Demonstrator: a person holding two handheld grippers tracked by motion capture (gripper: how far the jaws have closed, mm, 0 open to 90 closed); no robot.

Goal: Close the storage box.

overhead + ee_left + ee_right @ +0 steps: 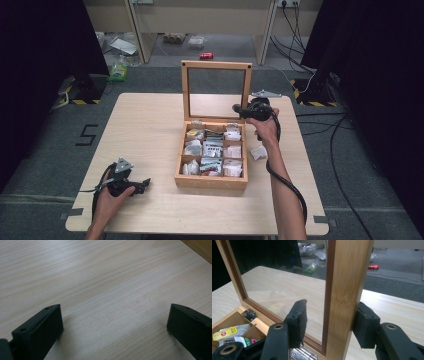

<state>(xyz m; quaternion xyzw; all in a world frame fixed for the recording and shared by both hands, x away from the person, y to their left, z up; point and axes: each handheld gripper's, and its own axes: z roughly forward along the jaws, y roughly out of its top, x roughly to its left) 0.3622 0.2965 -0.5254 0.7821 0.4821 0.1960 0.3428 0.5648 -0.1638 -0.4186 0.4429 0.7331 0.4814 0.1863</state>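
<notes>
The right gripper (329, 322) straddles the lid (344, 290) of the box (211, 181), not yet clamped; next, squeeze and lower it.

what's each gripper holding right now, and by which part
The right gripper straddles the lid's side rail; only one pad visibly touches, so no firm grip yet. The left gripper holds nothing.

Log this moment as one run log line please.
right gripper: astride lid frame, one pad touching | left gripper: open over table | tea box: open
</notes>
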